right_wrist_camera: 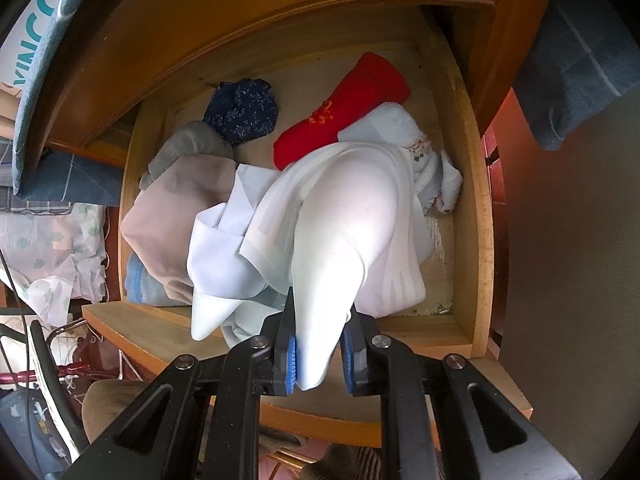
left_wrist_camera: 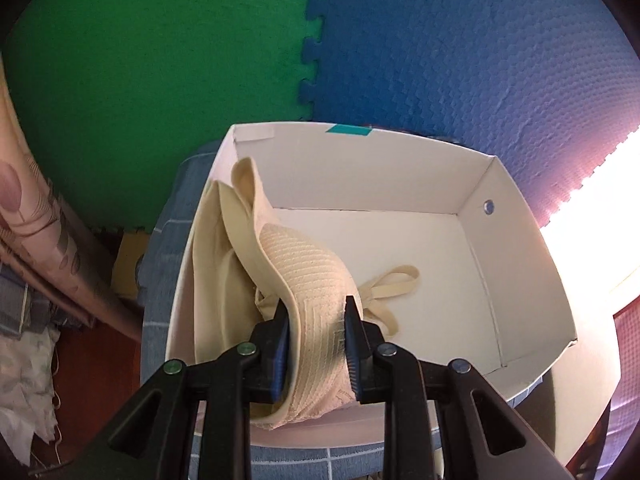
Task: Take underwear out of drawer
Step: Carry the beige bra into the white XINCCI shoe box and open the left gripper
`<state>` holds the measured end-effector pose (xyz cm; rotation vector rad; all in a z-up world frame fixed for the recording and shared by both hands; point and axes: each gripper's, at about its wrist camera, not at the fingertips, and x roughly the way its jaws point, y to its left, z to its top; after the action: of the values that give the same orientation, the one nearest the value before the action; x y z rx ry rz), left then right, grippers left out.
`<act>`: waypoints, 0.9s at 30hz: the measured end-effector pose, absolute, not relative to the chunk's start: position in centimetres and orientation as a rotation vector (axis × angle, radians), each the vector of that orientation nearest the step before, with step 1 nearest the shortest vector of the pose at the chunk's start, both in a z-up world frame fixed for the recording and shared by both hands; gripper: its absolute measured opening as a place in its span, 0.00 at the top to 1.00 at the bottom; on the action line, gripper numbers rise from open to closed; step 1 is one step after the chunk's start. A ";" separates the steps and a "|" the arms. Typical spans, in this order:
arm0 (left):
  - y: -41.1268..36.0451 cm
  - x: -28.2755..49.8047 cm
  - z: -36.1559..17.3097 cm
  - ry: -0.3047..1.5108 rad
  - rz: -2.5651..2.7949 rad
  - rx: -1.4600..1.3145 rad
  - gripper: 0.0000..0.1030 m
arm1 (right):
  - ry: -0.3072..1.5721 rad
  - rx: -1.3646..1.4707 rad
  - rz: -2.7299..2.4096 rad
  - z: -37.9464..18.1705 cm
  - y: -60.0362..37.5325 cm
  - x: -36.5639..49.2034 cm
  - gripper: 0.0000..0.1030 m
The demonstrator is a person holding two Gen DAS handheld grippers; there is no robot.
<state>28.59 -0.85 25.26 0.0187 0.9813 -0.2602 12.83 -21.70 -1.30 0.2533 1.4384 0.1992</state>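
Your left gripper (left_wrist_camera: 316,320) has its jaws clamped on a beige bra (left_wrist_camera: 304,280), which drapes ahead of them into the white box (left_wrist_camera: 516,264). Your right gripper (right_wrist_camera: 320,322) has its jaws pinched on a pale blue undergarment (right_wrist_camera: 340,216), stretched up from the clothes in the open wooden drawer (right_wrist_camera: 468,200), with a red roll (right_wrist_camera: 352,100) and a navy bundle (right_wrist_camera: 244,110) farther ahead.

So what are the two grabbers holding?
The left gripper pinches the beige bra by a cup; the right gripper pinches the white bra by a cup's tip.
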 end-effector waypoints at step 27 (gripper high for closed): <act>-0.1 27.6 26.1 0.939 -0.174 0.022 0.48 | 1.417 0.207 0.185 -1.1 -20.8 12.6 0.84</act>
<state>27.57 -0.07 26.11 0.0216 0.9392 -0.1740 12.58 -20.81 -1.13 0.2069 1.4174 0.1855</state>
